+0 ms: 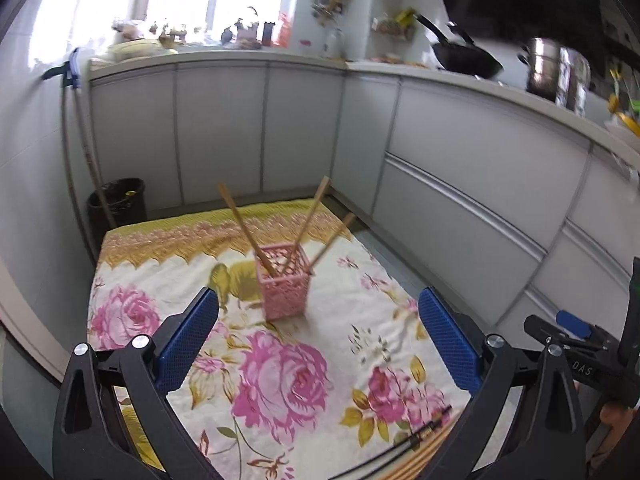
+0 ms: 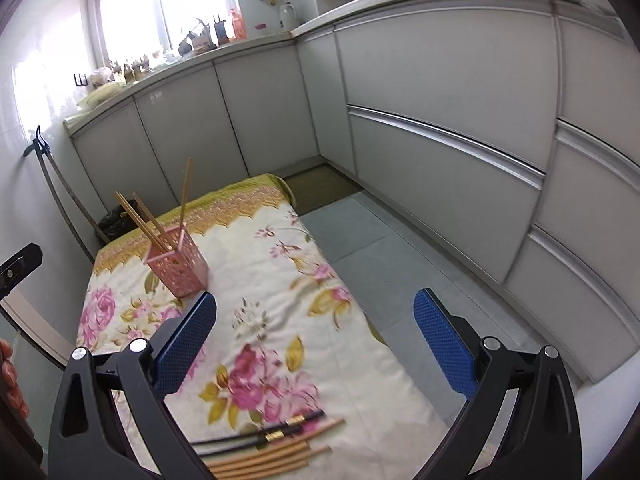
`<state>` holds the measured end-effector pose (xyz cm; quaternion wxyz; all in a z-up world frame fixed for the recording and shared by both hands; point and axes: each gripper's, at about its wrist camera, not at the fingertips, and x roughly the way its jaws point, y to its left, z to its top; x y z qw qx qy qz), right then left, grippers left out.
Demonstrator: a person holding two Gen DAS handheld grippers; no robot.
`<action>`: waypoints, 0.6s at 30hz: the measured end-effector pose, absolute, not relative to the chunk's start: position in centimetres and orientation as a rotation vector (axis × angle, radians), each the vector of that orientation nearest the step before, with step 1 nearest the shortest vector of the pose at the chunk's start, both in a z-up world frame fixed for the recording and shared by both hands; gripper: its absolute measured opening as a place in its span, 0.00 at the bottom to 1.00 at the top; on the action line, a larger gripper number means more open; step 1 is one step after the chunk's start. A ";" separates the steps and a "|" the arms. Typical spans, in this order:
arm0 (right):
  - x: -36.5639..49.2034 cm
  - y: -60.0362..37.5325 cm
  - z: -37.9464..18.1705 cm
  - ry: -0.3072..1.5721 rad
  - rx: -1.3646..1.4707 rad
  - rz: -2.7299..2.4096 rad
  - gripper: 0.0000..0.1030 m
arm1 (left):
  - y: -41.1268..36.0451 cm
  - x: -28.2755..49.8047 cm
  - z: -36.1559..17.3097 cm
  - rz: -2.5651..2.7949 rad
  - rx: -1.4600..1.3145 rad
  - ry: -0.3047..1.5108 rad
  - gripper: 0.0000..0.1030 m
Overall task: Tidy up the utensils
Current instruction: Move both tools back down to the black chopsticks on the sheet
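Observation:
A pink lattice holder [image 1: 285,285] stands on the flowered cloth, with three wooden chopsticks [image 1: 244,229] leaning out of it. The right wrist view has the same pink holder [image 2: 181,267] at the left with its chopsticks [image 2: 141,221]. Loose chopsticks [image 2: 267,446], two black and several wooden, lie at the near edge of the cloth; their ends [image 1: 424,436] also show in the left wrist view. My left gripper [image 1: 318,346] is open, short of the holder, nothing between its blue pads. Above the near cloth, my right gripper [image 2: 316,350] is open and empty too.
The cloth-covered table [image 2: 280,288] sits in a kitchen corner, with grey cabinets [image 2: 440,120] behind and to the right. A black bin [image 1: 118,204] stands on the floor beyond the far left corner. Tiled floor [image 2: 360,248] lies right of the table. A wok [image 1: 466,58] rests on the counter.

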<state>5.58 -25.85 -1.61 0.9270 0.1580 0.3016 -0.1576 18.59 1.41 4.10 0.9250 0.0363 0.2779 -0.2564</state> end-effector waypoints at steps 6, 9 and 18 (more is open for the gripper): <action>-0.2 -28.0 -3.7 0.681 0.387 -0.396 0.94 | -5.7 17.4 0.9 -0.727 0.378 0.752 0.93; -2.4 -29.8 -5.3 0.721 0.497 -0.425 0.94 | -9.1 17.4 -1.3 -0.825 0.534 0.855 0.93; -4.8 -33.8 -8.8 0.817 0.694 -0.483 0.94 | -17.5 17.4 -11.0 -0.959 0.871 1.214 0.77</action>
